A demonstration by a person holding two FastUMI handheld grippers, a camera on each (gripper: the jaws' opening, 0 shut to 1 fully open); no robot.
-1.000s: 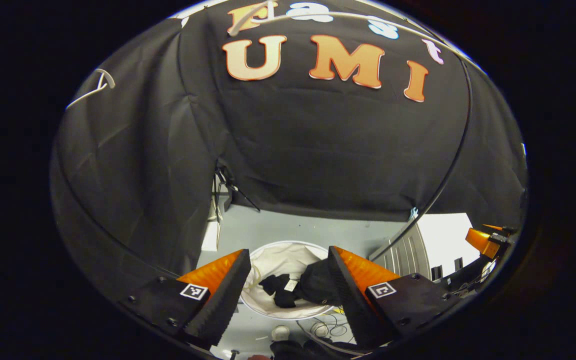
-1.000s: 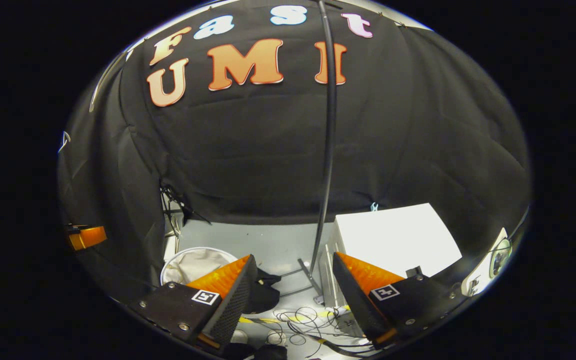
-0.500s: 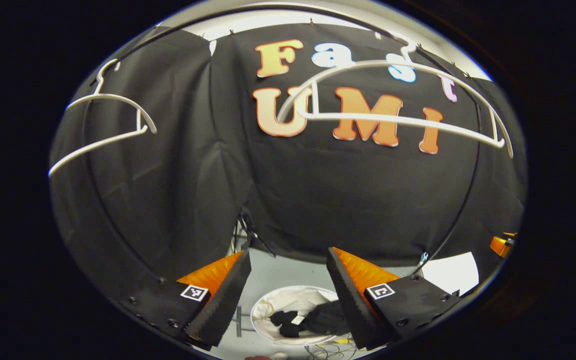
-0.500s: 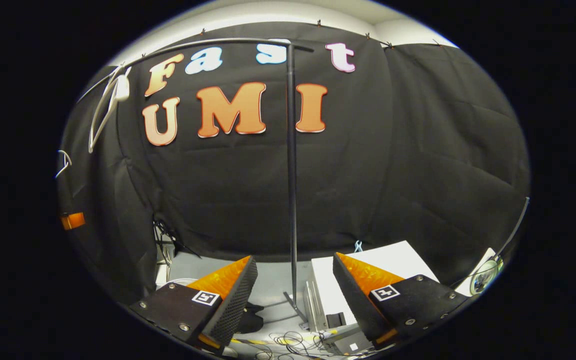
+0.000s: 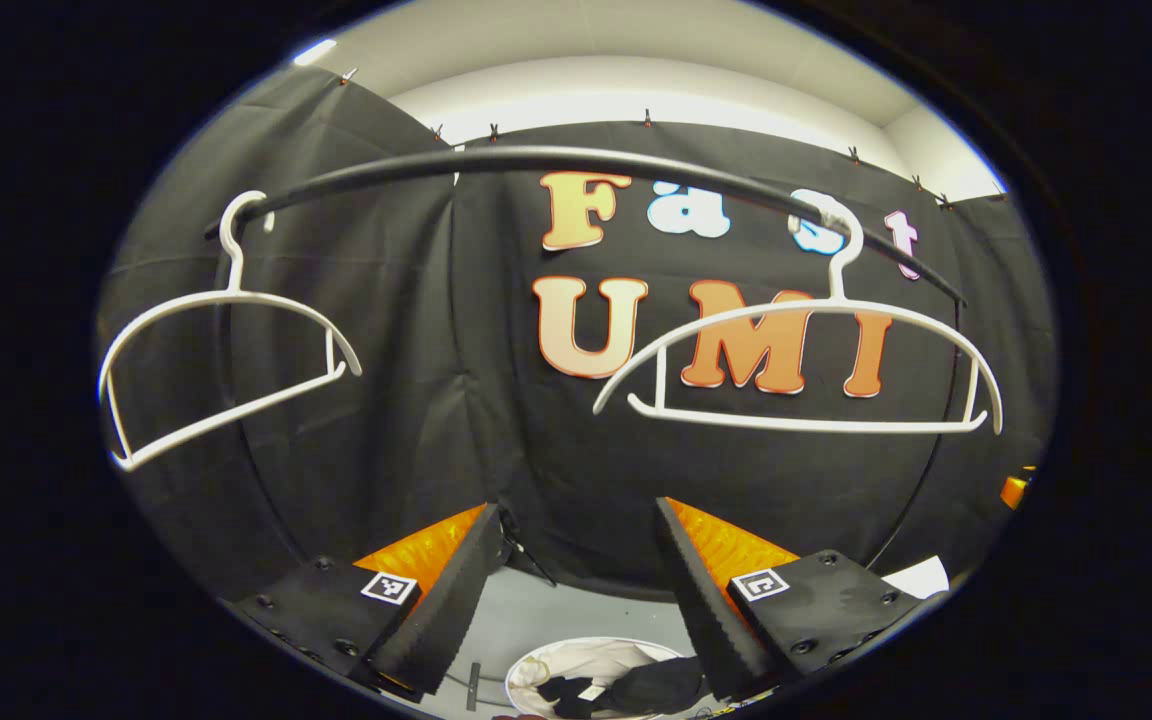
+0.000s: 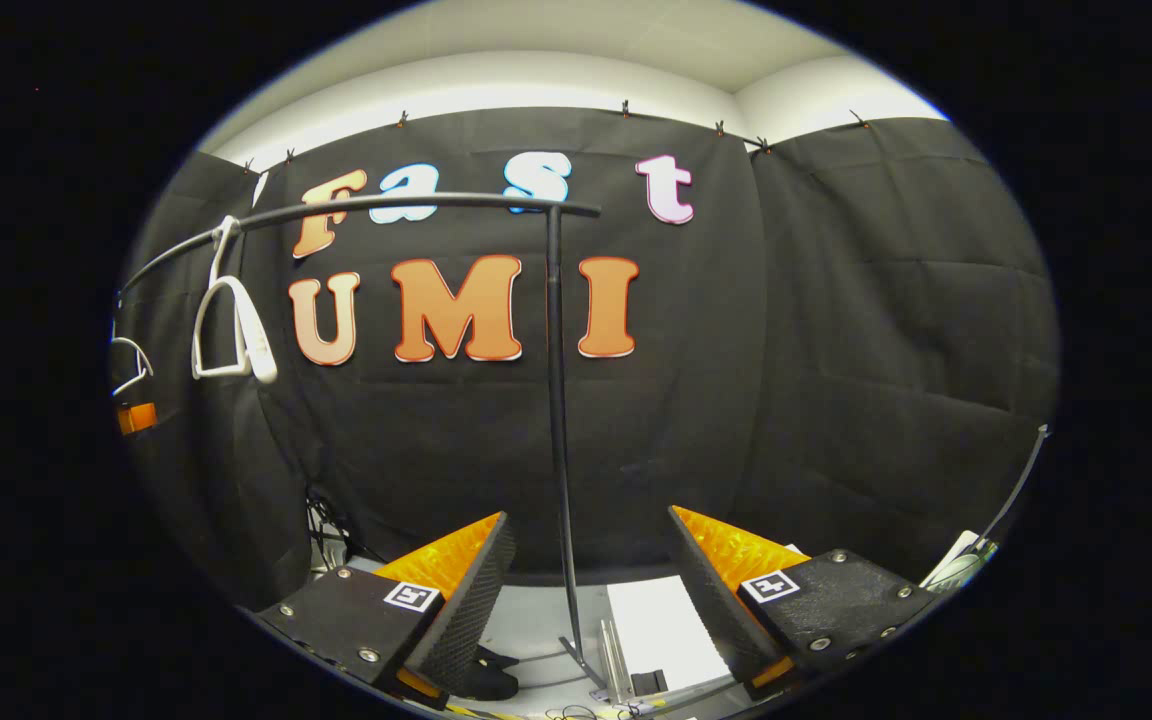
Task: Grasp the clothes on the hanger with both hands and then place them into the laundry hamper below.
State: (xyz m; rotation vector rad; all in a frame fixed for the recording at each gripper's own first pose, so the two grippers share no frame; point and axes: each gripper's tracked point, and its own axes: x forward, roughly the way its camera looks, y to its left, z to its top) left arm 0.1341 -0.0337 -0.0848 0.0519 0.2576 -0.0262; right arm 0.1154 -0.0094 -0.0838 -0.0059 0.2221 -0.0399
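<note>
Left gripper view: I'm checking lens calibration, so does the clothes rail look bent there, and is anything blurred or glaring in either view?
Left gripper view: rail bows into an arc, fisheye distortion; hangers sharp. Right gripper view: upright pole near centre stays almost straight; bright ceiling strip, no glare, no blur.
</note>
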